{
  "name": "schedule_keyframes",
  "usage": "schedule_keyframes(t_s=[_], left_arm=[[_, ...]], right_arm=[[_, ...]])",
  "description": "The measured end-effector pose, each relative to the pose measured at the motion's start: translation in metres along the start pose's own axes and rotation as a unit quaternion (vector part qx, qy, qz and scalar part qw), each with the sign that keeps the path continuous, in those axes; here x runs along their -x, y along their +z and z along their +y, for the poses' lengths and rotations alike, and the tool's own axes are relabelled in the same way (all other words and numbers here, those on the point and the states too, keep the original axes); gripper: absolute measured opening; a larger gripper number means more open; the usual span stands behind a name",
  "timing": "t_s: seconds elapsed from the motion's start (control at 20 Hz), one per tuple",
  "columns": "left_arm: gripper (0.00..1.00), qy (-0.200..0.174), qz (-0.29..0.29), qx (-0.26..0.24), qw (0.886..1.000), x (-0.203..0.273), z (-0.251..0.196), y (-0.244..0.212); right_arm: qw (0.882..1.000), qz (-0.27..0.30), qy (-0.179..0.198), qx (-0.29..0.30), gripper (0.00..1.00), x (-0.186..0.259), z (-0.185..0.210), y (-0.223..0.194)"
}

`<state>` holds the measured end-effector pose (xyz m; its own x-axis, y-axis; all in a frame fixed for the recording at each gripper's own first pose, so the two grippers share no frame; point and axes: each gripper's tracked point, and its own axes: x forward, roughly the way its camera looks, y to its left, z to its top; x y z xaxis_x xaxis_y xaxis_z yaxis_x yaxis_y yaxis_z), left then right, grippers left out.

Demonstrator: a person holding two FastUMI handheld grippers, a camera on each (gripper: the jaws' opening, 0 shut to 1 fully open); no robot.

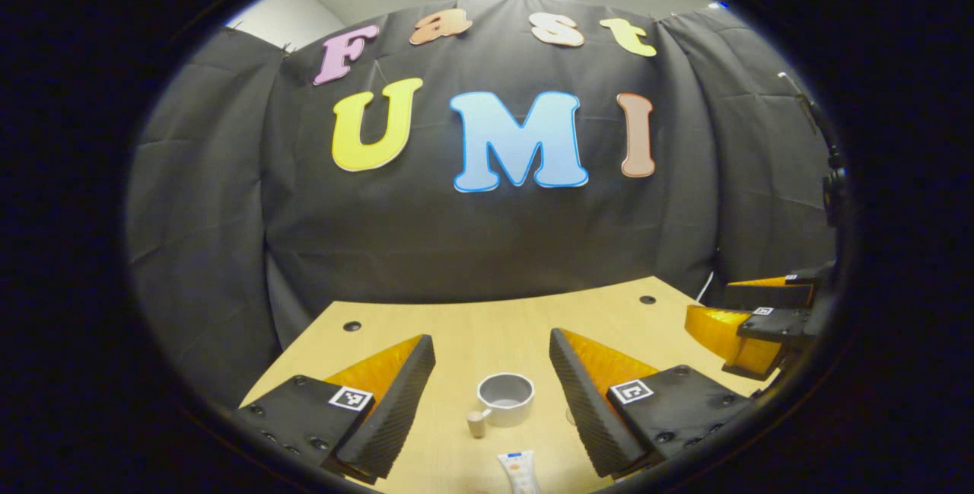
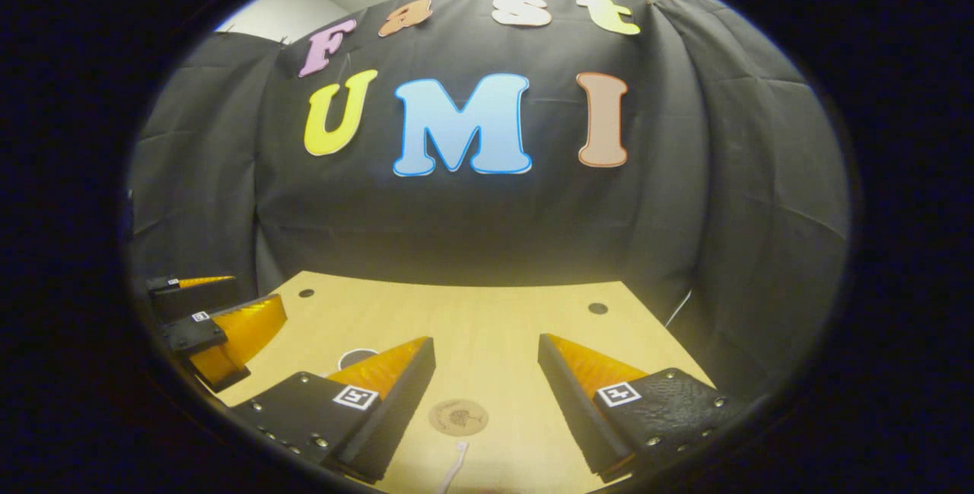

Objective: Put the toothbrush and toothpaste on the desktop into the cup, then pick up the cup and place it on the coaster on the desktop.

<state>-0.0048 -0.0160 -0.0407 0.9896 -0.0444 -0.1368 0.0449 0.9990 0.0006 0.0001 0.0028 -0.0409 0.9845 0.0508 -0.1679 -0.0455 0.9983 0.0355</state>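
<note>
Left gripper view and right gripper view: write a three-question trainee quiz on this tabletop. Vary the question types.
1. True or false: the white toothpaste tube already stands inside the grey round cup with a handle.
2. Multiple choice: in the right gripper view, what lies on the light wooden desktop between the right claw fingers? A) round brown coaster B) a plate C) a sponge
3. Fill in: both fingers of the left claw stand ___, holding nothing.

Key: 1 false, the tube lies on the desktop, nearer the camera than the cup. 2 A. 3 apart (open).
</note>
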Motion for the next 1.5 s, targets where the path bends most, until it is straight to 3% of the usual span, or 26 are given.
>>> schedule_keyframes(t_s=[0.25, 0.5, 0.7, 1.0, 1.3, 1.35, 1.5], left_arm=[[1.00, -0.009, 0.062, 0.014, 0.998, -0.005, -0.006, -0.043], [1.00, -0.016, 0.140, 0.023, 0.990, -0.007, -0.010, -0.097], [0.98, -0.024, 0.199, 0.032, 0.979, -0.006, -0.016, -0.140], [1.00, -0.045, 0.315, 0.044, 0.947, 0.008, -0.030, -0.214], [0.97, -0.046, 0.396, 0.054, 0.915, 0.018, -0.030, -0.264], [0.98, -0.045, 0.409, 0.053, 0.910, 0.019, -0.030, -0.273], [1.00, -0.043, 0.442, 0.040, 0.895, 0.023, -0.029, -0.290]], right_arm=[[0.994, 0.112, 0.001, -0.002, 0.89, -0.006, 0.001, -0.060], [0.975, 0.223, 0.008, -0.005, 0.89, -0.005, 0.005, -0.116], [0.960, 0.280, 0.017, -0.010, 0.89, -0.001, 0.010, -0.149], [0.932, 0.362, 0.026, -0.013, 0.90, 0.010, 0.018, -0.194], [0.896, 0.442, 0.039, -0.015, 0.91, 0.019, 0.027, -0.243], [0.884, 0.466, 0.039, -0.010, 0.91, 0.023, 0.026, -0.251], [0.873, 0.487, 0.037, 0.004, 0.93, 0.024, 0.027, -0.263]])
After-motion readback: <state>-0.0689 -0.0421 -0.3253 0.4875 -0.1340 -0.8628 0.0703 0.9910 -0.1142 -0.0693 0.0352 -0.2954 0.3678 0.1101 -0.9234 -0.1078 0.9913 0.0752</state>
